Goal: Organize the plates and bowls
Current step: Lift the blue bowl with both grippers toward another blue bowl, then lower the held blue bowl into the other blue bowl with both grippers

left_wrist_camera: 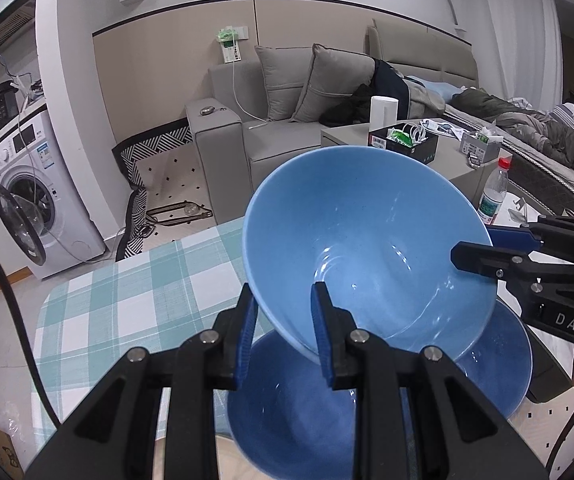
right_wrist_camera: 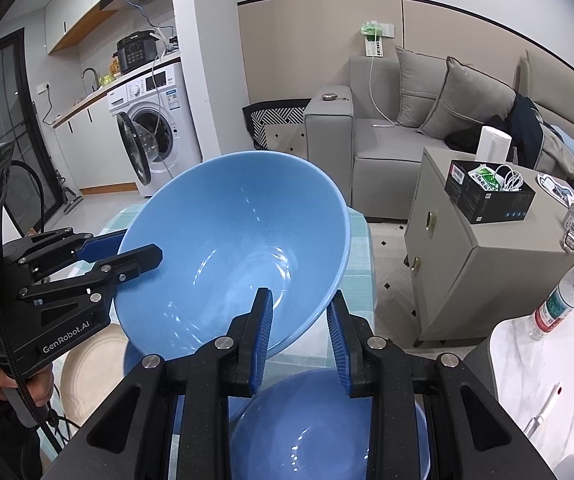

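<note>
A light-blue bowl hangs tilted in the air, held by both grippers at opposite sides of its rim. My left gripper is shut on the rim, one finger inside the bowl and one outside. My right gripper is shut on the other side of the rim in the same way. Under it a darker blue bowl stands on the checked tablecloth. A cream plate lies beside that bowl, partly hidden by the left gripper.
A water bottle stands on a white surface to the right. Past the table's far edge are a grey cabinet carrying a black box, a grey sofa and a washing machine with its door open.
</note>
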### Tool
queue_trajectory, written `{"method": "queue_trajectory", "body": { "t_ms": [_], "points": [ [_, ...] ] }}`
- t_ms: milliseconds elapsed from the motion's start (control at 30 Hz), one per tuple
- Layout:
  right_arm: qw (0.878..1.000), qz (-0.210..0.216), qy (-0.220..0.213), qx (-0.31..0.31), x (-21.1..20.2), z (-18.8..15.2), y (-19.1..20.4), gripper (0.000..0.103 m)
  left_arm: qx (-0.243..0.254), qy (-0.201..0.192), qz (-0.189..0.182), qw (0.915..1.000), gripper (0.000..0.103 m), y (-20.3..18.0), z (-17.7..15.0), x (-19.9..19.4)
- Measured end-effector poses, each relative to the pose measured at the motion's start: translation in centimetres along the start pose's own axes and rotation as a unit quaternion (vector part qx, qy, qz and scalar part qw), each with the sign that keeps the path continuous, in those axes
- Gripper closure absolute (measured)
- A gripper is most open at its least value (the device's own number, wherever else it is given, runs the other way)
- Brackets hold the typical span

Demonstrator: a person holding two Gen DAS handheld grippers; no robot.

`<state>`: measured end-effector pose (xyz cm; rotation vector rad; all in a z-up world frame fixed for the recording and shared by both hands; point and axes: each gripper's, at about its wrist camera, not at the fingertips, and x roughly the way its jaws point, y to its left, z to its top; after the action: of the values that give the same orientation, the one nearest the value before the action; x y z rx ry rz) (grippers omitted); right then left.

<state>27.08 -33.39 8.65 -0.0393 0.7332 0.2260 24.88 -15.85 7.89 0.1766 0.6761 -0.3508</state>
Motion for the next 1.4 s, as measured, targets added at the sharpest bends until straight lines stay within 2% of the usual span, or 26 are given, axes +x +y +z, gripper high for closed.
{"method": "queue_trajectory", "body": {
  "t_ms": [667, 1400],
  "points": [
    [1.000, 0.022, 0.009, -0.018, 0.0, -2.4, 3.9, 0.075, -0.019, 0.007, 0.017, 0.9997, 0.077, 1.8, -3.9, -2.2],
    [0.998, 0.033, 0.037, -0.029, 2.5, -5.1, 5.6, 0.074, -0.036, 0.023, 0.024, 0.9988, 0.077, 3.0, -7.3, -1.3]
  ]
}}
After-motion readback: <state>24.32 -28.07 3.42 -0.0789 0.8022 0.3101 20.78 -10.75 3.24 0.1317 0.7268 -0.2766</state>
